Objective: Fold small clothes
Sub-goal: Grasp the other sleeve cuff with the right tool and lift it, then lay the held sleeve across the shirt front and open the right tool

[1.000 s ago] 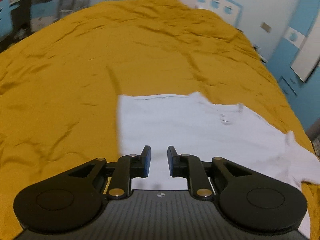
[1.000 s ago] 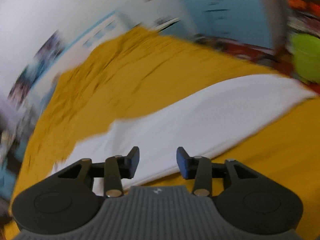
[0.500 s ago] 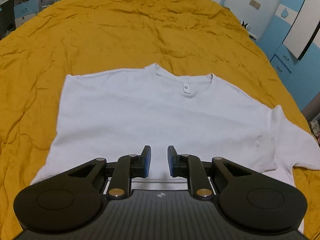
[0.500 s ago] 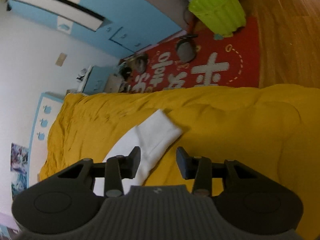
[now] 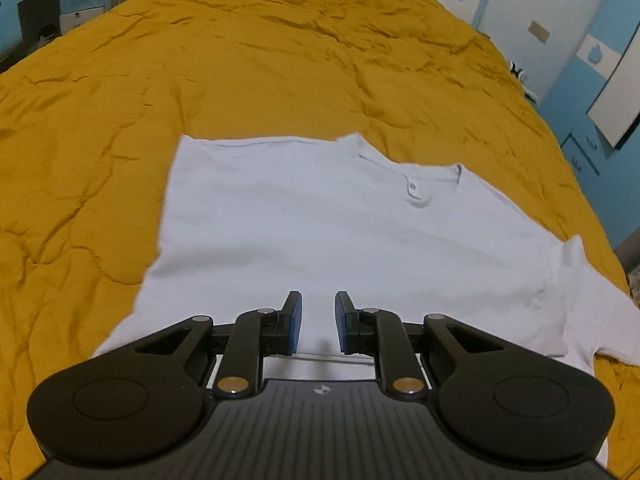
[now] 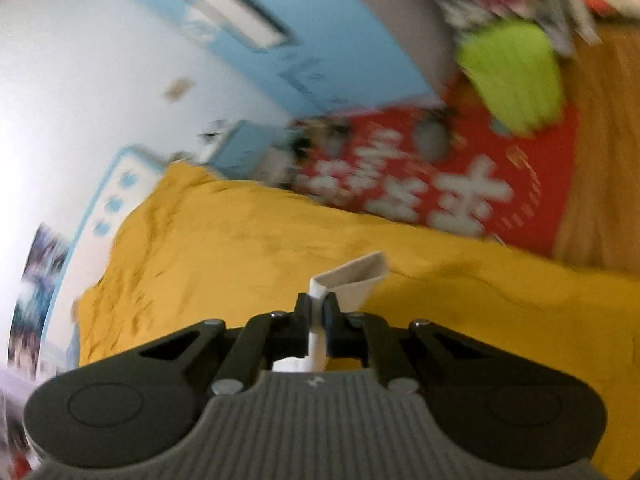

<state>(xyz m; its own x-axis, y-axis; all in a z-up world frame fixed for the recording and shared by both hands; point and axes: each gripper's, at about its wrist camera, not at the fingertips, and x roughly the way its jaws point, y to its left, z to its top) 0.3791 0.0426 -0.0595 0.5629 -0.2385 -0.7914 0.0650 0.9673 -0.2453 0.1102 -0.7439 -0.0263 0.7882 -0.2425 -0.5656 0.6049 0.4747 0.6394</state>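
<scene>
A white T-shirt is lying flat on a mustard-yellow bedspread, collar toward the far side, with a small round mark just below the neckline. Its left sleeve is not showing in the left wrist view (whether it is folded under cannot be told), while the right sleeve is spreading out toward the right edge of the bed. The near hem is disappearing behind the body of the left claw, which is hovering over the lower part of the shirt with its blue-padded fingers standing apart and nothing between them.

The right wrist view is badly smeared by motion blur. There the right claw is pinching a narrow strip of the white shirt, its fingers pressed together on the cloth. A short flap of fabric is sticking up and to the right beyond the fingertips; the rest of the garment is hidden under the claw's body. Past the far edge of the yellow bedspread, a red rug with large white characters is lying on a wooden floor, and a lime-green bin is standing at its far end. The blue and white wall furniture behind is too blurred to make out.
</scene>
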